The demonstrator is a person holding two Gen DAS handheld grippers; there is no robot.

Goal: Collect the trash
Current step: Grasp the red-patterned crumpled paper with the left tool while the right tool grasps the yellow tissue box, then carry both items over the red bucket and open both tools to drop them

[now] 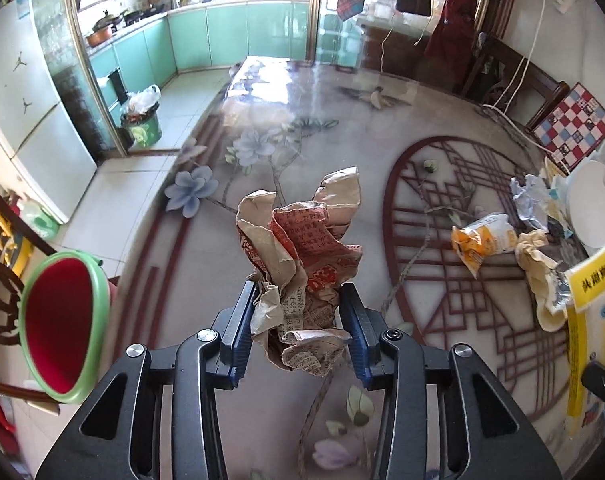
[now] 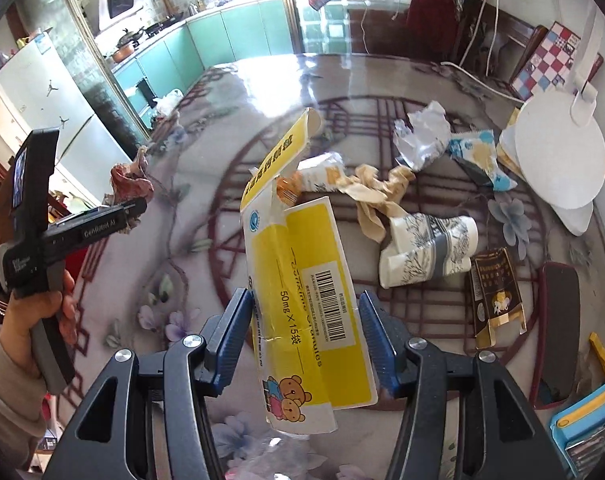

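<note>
Left gripper [image 1: 298, 320]: I am seeing its blue fingers [image 1: 238, 332] pressing on both sides of a crumpled brown paper bag [image 1: 302, 252] with red print; the fingers are standing partly open, clamped on the wad, which is sticking up above the desk [image 1: 262, 92].
Right gripper [image 2: 306, 344]: I am holding a flattened yellow-and-white medicine box [image 2: 302, 276] between its fingers [image 2: 376, 344]; they are standing about half open, with the left pad touching the box edge and the right pad just at the other edge, and the box is hanging clear of the desk.
Red bin [image 1: 62, 320]: it is sitting beside the desk's near-left edge, its green rim tilted toward my left camera, well apart from the paper bag.
Trash remaining on the desk: beyond the medicine box I am seeing a squashed printed paper cup [image 2: 426, 248], a tan paper scrap [image 2: 378, 196], a yellow snack wrapper [image 1: 482, 240], a crumpled silver foil [image 2: 422, 136], a blue-patterned packet [image 2: 478, 156] and a dark flattened carton [image 2: 496, 292].
White round lamp base [image 2: 558, 152]: it is standing at the desk's far-right side, past the trash.
Person's hand [image 2: 58, 304]: I am seeing it gripping the left gripper's handle, left of the medicine box.
</note>
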